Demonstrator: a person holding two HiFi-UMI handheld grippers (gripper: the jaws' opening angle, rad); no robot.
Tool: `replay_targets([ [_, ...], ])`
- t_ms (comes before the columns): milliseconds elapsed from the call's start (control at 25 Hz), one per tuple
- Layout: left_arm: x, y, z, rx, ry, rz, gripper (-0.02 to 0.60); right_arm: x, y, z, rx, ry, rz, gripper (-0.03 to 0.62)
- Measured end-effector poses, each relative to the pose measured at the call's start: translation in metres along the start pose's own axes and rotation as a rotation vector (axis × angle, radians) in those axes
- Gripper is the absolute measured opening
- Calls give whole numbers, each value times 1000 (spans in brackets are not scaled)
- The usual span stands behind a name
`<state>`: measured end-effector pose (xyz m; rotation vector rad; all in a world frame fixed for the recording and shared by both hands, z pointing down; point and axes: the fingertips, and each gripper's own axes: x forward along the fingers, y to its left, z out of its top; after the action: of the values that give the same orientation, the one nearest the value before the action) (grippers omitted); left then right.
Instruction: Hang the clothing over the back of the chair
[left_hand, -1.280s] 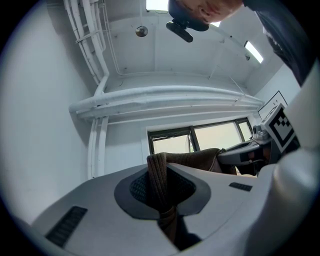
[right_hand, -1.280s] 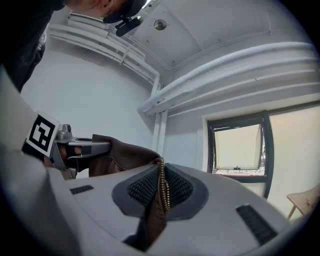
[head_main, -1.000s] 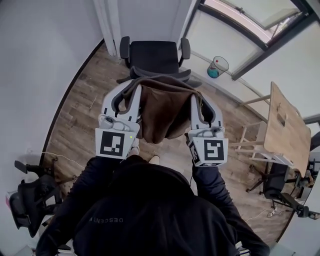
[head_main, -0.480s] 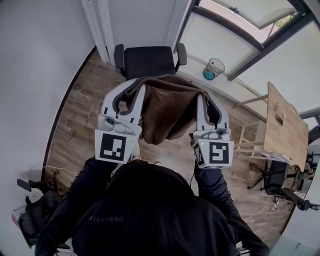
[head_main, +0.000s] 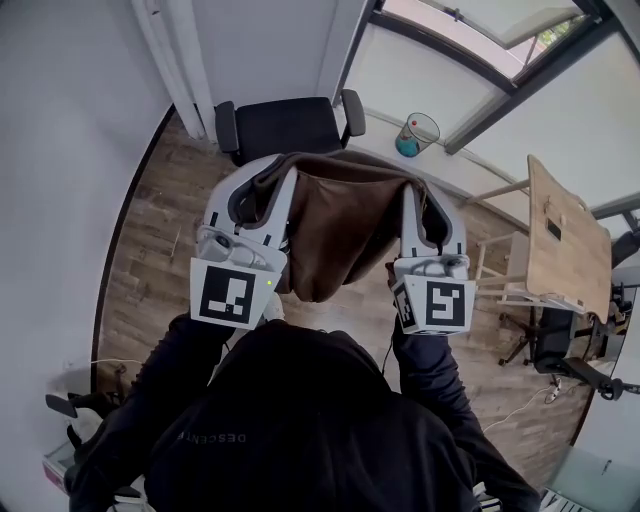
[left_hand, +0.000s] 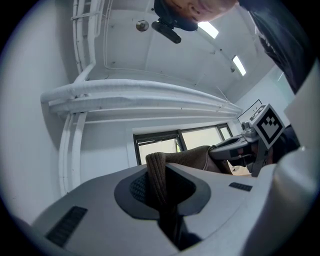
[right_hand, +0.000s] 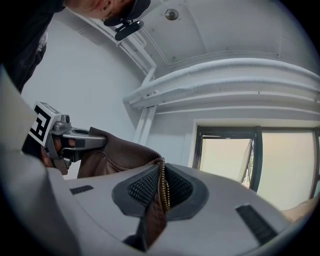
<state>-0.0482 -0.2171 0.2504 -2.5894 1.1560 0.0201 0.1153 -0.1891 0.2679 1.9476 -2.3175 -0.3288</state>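
Observation:
A brown zip-up garment (head_main: 340, 225) hangs stretched between my two grippers at chest height. My left gripper (head_main: 262, 182) is shut on its ribbed edge (left_hand: 156, 172), which stands up between the pads. The right gripper (head_main: 420, 192) is shut on the zipper edge (right_hand: 162, 187), with brown cloth (right_hand: 115, 150) running off to the left gripper (right_hand: 75, 137). In the head view, a black office chair (head_main: 285, 125) with armrests stands just beyond the garment, its seat facing me; its back is not clearly seen. Both grippers point roughly level towards it.
A clear waste bin (head_main: 418, 133) with something teal in it stands by the window wall at the right. At the far right are a wooden table (head_main: 565, 240) and another dark chair (head_main: 560, 350). A white wall runs along the left, above wood flooring (head_main: 160, 220).
Both grippers have carried the spread garment forward towards the black chair and slightly up. The grips have not changed.

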Motion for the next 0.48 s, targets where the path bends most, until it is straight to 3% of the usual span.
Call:
replay_targets([
  [480,49,30,-4,-36,-22,-76,47,48,-22,3,-9,-2,-83,48],
])
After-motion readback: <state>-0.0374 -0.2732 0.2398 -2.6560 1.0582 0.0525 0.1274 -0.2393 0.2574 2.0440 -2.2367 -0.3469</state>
